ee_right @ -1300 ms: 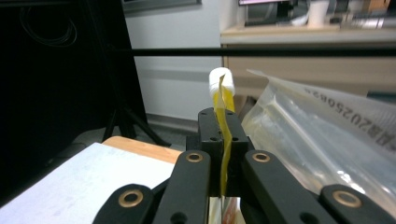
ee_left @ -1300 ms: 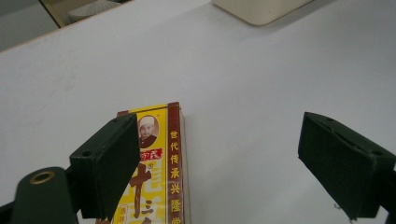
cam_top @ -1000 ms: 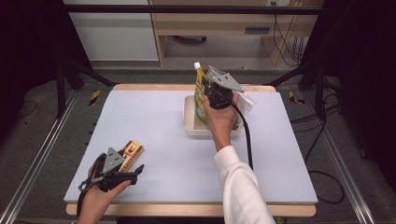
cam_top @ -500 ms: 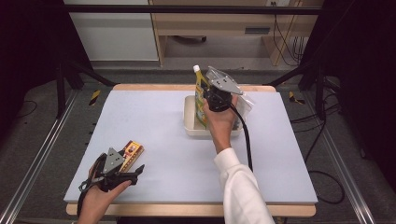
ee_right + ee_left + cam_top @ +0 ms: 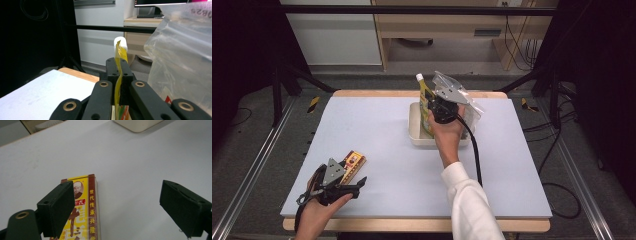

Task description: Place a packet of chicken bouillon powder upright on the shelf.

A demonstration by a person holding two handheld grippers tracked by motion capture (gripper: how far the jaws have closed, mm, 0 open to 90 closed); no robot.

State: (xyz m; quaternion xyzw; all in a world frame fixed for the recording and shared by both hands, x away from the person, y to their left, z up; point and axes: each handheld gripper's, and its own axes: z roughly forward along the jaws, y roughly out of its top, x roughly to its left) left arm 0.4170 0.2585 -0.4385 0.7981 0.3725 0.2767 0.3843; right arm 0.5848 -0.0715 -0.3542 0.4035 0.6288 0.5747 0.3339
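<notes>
My right gripper [image 5: 435, 107] is shut on the edge of a yellow pouch [image 5: 426, 109] with a white cap, holding it upright over a cream tray [image 5: 414, 131]. In the right gripper view the jaws pinch the pouch's thin seam [image 5: 119, 56], and my right gripper [image 5: 119, 73] points level. At the front left, my left gripper [image 5: 354, 176] stands open on the table beside a yellow and red box [image 5: 351, 163]. In the left gripper view the box [image 5: 83, 215] lies by the left jaw, not touched, with my left gripper [image 5: 122, 205] wide open.
A clear plastic bag [image 5: 472, 106] stands in the tray right of the pouch, close against it [image 5: 182, 55]. The white table mat [image 5: 377, 125] spreads between the two hands. A desk and cables lie beyond the table's far edge.
The right hand has shifted a little to the left with the pouch. The left hand and the box have stayed put.
</notes>
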